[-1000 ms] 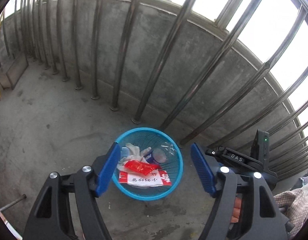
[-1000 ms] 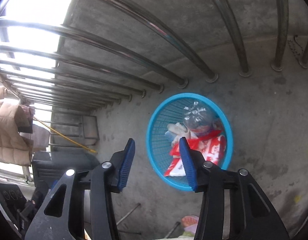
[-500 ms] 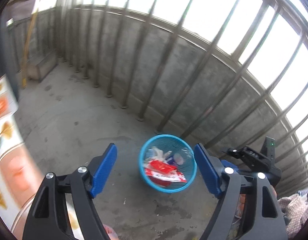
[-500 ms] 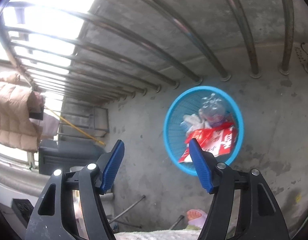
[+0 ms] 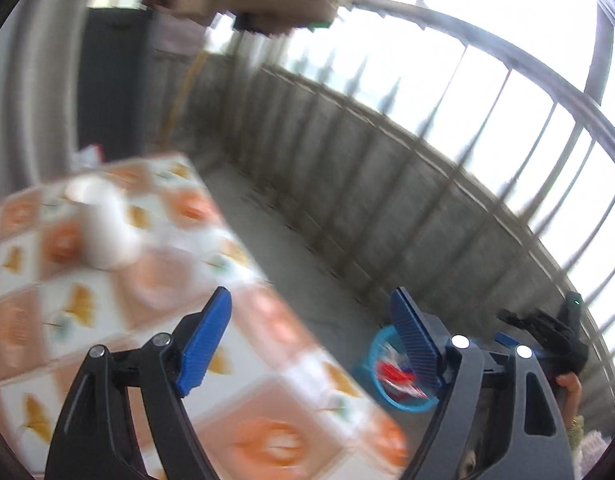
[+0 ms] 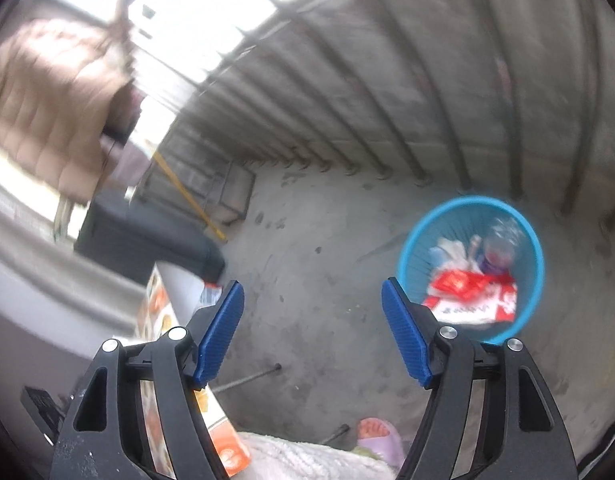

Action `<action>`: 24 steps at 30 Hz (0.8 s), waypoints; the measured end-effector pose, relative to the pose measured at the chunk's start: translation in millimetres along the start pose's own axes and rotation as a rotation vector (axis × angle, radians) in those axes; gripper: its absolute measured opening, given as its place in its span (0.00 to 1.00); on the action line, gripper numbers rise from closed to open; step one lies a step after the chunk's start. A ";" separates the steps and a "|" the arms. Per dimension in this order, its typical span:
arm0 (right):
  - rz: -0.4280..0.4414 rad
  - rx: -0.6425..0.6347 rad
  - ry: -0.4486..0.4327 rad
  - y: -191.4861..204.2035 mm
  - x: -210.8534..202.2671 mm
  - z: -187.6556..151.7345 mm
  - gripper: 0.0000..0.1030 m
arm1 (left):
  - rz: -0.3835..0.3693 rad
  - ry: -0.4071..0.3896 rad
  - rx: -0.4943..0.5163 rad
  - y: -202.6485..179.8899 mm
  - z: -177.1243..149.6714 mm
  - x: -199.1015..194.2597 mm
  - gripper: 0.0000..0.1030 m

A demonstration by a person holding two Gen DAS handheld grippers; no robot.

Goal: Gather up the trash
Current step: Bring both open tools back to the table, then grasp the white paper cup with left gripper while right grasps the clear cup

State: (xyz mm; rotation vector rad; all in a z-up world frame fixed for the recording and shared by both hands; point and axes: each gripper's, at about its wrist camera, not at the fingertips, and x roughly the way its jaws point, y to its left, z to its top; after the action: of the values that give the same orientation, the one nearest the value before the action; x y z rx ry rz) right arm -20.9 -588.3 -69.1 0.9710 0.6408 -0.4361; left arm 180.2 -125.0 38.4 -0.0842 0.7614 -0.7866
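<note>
From the left wrist view I see the bench smeared by motion, so the white lump on it at middle left stays unidentifiable. The blue basket at lower right is half hidden behind a finger of my left hand-held gripper. In the right wrist view the basket's trash is blurred, its print unreadable, and a slippered foot is partly covered at the bottom edge.

Both wrist views angled down from above; shared: blue basket.
</note>
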 end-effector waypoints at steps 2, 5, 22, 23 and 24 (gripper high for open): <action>0.007 -0.093 0.014 30.5 9.0 -4.0 0.67 | 0.047 -0.049 -0.039 31.9 9.7 -16.2 0.77; 0.033 -0.259 0.052 82.5 28.6 -14.8 0.68 | 0.104 -0.084 -0.090 69.1 20.1 -26.3 0.78; 0.300 -1.062 0.284 305.2 181.4 -134.2 0.80 | 0.210 -0.005 0.004 155.9 66.9 63.6 0.78; 0.309 -1.082 0.292 311.5 186.7 -138.0 0.80 | 0.215 0.003 0.014 158.2 67.0 68.9 0.78; 0.314 -1.100 0.294 316.0 193.4 -140.1 0.80 | 0.214 0.010 0.024 159.9 66.9 73.1 0.78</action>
State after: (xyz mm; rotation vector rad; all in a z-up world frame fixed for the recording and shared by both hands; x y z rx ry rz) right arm 270.5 -320.0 -61.3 0.0598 0.8294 0.3508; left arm 354.3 -72.5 -9.5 0.0234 0.7564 -0.5926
